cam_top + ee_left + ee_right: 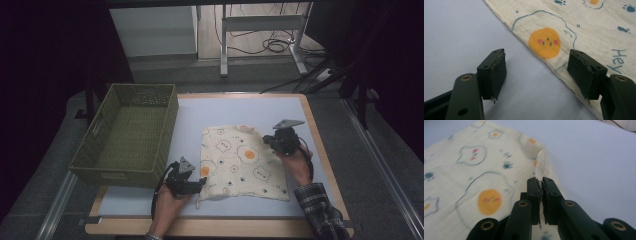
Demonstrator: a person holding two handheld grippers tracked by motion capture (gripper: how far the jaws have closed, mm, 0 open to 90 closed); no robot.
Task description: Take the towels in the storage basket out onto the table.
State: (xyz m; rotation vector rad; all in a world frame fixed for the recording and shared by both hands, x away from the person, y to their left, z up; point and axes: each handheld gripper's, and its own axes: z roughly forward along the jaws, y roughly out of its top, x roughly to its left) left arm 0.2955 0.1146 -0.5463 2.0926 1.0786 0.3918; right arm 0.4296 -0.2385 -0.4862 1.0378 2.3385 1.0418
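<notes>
pinching cloth (pixel 486 182) edge right claw (pixel 541 185), fold blurred, left claw (pixel 537 72) spread

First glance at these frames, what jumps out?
The cream cloth printed with fried eggs and paw marks, spread flat mid-table. The right gripper has its jaws pinched on the cloth's right edge, which rises in a small fold there, while the left gripper stands open at the near left edge, one jaw over the cloth. An empty green woven basket sits at the table's left.
</notes>
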